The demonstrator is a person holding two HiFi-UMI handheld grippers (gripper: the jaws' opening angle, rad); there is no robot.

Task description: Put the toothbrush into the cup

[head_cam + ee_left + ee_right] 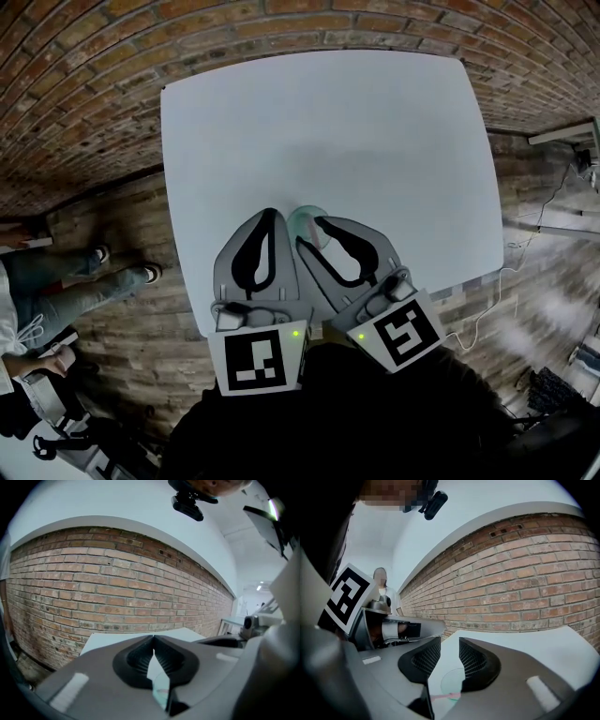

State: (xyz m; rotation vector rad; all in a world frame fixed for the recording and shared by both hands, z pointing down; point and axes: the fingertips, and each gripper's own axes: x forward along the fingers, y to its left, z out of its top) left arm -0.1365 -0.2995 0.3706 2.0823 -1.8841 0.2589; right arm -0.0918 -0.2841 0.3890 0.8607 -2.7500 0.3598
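Head view: we see a white table on a wood-look floor, with both grippers low at 6 o'clock. The pale green cup stands on the table near its 6 o'clock edge, right at the gripper tips. From this view we can only say the cup is at 3 o'clock of the left gripper, just beside it, and under the tips of the right gripper; the toothbrush is not resolved here. A person stands on the floor at 9 o'clock, well apart from the table.

Left gripper view: the left gripper has its jaw tips together and nothing pinched. Through the slit lower down we get a sliver of the cup at 6 o'clock, and the brick wall beyond the table.

Right gripper view: this gives what the others don't. The right gripper has its jaws clearly apart, pads touching nothing. The cup shows rim-up below the gap. The pink toothbrush shows at 6 o'clock of the cup rim, running off toward 9 o'clock behind the left-hand jaw. We cannot tell whether it is inside the cup or lying across its near edge. The marker cube of the other gripper shows at 9 o'clock.
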